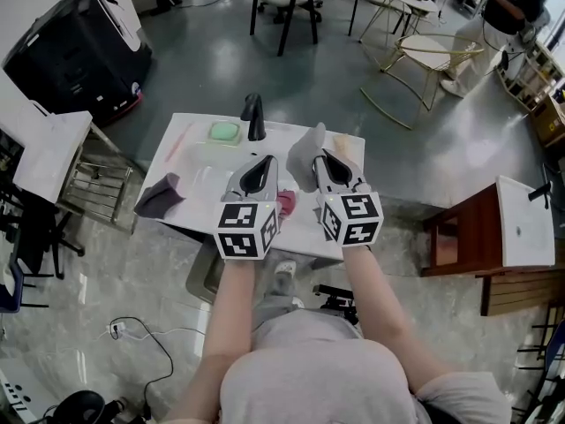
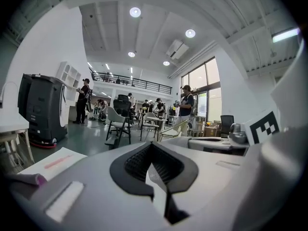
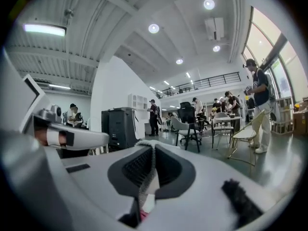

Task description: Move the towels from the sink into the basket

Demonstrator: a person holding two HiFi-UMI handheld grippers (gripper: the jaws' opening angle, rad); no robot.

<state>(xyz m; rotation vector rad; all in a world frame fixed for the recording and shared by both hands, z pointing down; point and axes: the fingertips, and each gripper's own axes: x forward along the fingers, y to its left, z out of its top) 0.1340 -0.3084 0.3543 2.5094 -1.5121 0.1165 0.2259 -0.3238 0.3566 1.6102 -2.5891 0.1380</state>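
Because the right gripper [image 3: 153, 146] is clenched on only a thin fold of the grey towel [image 1: 305, 153], we think the first danger is a slip. The cloth hangs free above the sink [image 1: 199, 179], and a quick swing could pull that fold out from between the pads. The hanging part is also near the faucet [image 1: 253, 116], so it may catch there if we carry it low.

The left gripper [image 1: 263, 168] has its jaws together with nothing between them, so it cannot support the cloth. A pink towel [image 1: 286, 203] lies near the front edge, between the two grippers, and a purple towel [image 1: 161, 197] hangs over the left edge, where a brush could push it to the floor.

The grey shape under the front edge, which we take for the basket [image 1: 205, 276], is mostly hidden. A release made blind may therefore miss it.
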